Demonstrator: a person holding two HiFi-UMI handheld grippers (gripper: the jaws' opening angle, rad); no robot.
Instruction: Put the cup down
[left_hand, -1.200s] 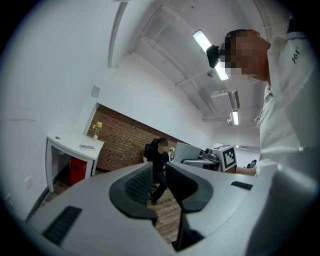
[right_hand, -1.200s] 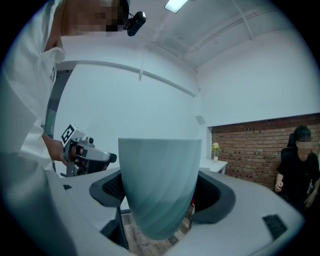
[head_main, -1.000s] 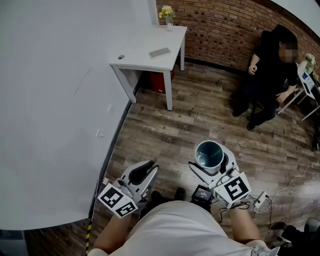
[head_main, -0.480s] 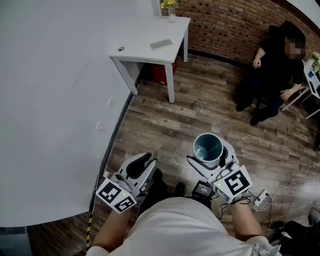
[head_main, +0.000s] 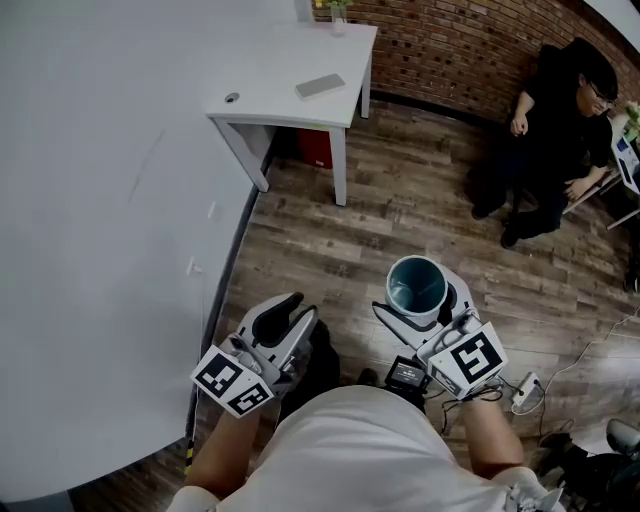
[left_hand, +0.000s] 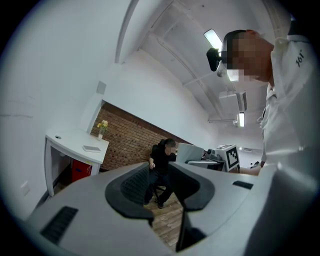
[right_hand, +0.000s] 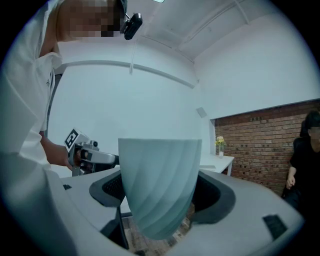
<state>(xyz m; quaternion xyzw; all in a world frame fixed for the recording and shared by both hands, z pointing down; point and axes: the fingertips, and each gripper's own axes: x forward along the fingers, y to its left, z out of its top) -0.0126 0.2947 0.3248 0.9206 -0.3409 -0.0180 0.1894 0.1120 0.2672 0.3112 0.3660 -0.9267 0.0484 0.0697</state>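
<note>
Your left gripper (head_main: 283, 318) hangs empty. Only the left gripper view shows why: its jaws stand apart, with wooden floor (left_hand: 167, 222) visible in the gap.

Your right gripper (head_main: 420, 300) is clamped on the cup (head_main: 417, 282), held over the floor (head_main: 350, 250) in front of you. The head view looks down into its dark teal mouth. The right gripper view instead shows the pale fluted wall (right_hand: 159, 175) with a pad on each side.

The cup stands upright, long axis vertical, mouth up, narrowing toward the base.

Beyond stand a white table (head_main: 290, 85), a seated person (head_main: 545, 130) and a brick wall (head_main: 450, 50).
</note>
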